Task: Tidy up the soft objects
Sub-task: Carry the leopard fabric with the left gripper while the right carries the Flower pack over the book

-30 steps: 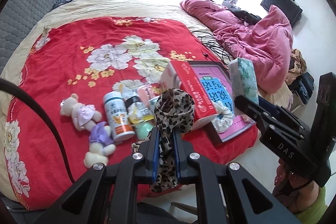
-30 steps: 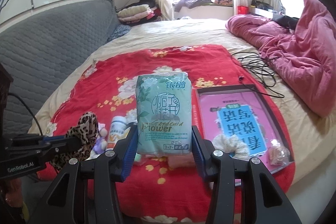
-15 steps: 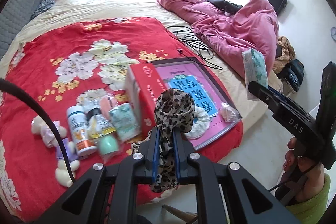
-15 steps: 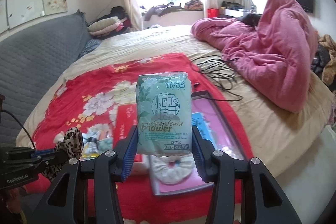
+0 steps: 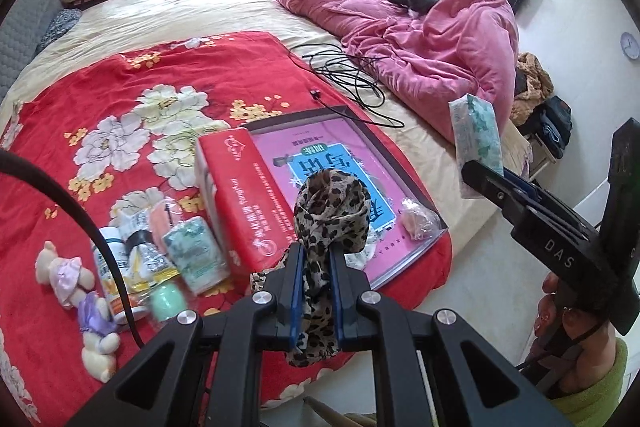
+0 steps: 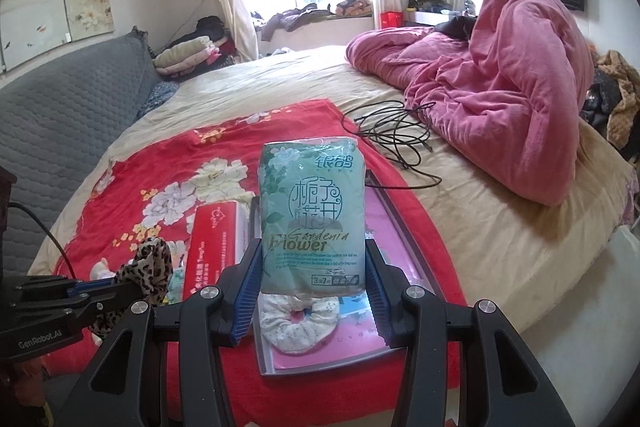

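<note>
My left gripper is shut on a leopard-print scrunchie and holds it above the bed's near edge, over the pink tray. My right gripper is shut on a green tissue pack, upright, above the tray. In the left wrist view the right gripper and its pack are at the right. A floral scrunchie and a pink bagged item lie in the tray. Two small teddy bears lie at the left.
A red tissue box stands next to the tray on the red floral blanket. Bottles and a small green pack lie beside it. Black cables and a pink duvet lie farther back. A grey headboard is at the left.
Both grippers have swung to the right and back from the bed with their loads held. The tray and pink duvet now sit more central; the teddies have shifted left.
</note>
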Motion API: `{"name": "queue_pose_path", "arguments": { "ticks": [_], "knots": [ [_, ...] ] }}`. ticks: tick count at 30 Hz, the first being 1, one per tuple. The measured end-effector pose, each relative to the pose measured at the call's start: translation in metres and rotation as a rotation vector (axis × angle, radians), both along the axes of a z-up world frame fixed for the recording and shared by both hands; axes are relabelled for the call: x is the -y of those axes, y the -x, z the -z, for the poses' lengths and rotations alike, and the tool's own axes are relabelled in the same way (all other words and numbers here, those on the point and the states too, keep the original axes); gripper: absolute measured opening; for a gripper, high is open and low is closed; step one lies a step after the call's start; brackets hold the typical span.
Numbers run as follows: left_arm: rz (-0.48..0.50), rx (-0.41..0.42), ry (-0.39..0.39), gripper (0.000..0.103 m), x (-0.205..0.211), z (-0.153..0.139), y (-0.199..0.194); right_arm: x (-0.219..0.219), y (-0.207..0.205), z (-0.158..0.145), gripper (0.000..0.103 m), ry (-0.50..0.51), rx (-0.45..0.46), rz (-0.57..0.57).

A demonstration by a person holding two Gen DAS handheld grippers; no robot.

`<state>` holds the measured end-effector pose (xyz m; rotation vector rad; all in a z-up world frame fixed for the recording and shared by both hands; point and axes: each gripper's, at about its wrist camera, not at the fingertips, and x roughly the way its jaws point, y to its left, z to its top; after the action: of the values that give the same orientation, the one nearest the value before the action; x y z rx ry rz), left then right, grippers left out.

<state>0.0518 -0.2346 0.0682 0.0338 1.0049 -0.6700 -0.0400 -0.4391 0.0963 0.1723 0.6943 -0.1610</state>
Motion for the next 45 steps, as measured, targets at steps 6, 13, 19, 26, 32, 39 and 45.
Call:
{"name": "queue_pose_path", "arguments": {
  "ticks": [6,13,19,26,32,39,45],
  "knots": [
    [0.016,0.006,-0.013,0.012,0.020,0.008,-0.005,0.013,-0.001,0.011,0.049,-0.012,-0.012,0.012],
    [0.046,0.018,-0.027,0.012,0.046,0.021,-0.015,0.029,-0.001,0.031,0.049,-0.032,-0.045,0.024],
    [0.066,0.022,-0.033,0.012,0.071,0.037,-0.027,0.040,-0.005,0.048,0.050,-0.035,-0.081,0.031],
    [0.097,0.026,-0.076,0.012,0.099,0.065,-0.036,0.050,-0.012,0.066,0.050,-0.048,-0.114,0.037],
    [0.131,0.007,-0.096,0.012,0.118,0.087,-0.039,0.057,-0.016,0.085,0.050,-0.057,-0.155,0.043],
    [0.151,-0.009,-0.116,0.012,0.129,0.107,-0.039,0.064,-0.021,0.103,0.050,-0.061,-0.201,0.036],
    [0.173,-0.020,-0.114,0.012,0.133,0.113,-0.036,0.065,-0.026,0.114,0.050,-0.057,-0.231,0.016]
  ]
}}
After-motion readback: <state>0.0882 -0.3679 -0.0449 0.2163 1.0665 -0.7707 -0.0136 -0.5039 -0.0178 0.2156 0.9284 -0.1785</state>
